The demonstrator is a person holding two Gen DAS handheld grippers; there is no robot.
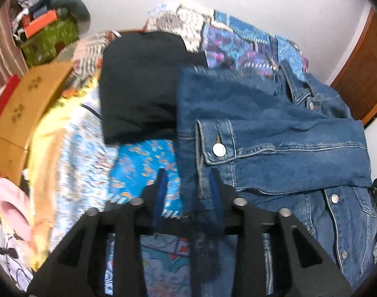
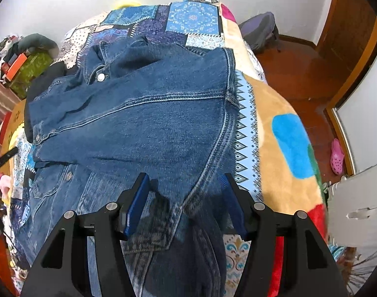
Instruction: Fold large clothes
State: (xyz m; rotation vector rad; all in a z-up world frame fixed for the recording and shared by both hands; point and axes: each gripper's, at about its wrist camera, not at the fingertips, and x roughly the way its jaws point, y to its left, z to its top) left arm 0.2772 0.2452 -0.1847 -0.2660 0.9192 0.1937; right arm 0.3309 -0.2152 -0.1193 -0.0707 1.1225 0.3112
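Black jaws of the left gripper (image 1: 187, 180) fill the bottom of the left wrist view, standing apart over the left edge of the denim jacket (image 1: 275, 128), gripping nothing. That jacket lies folded across the right half of the frame, a sleeve laid over its front. Above centre rests a folded black garment (image 1: 141, 86).

Low in the right wrist view, the right gripper (image 2: 186, 183) is parted too, denim between its fingers, pads not pressing. Denim covers centre and left on the patterned bedspread (image 2: 196, 19).
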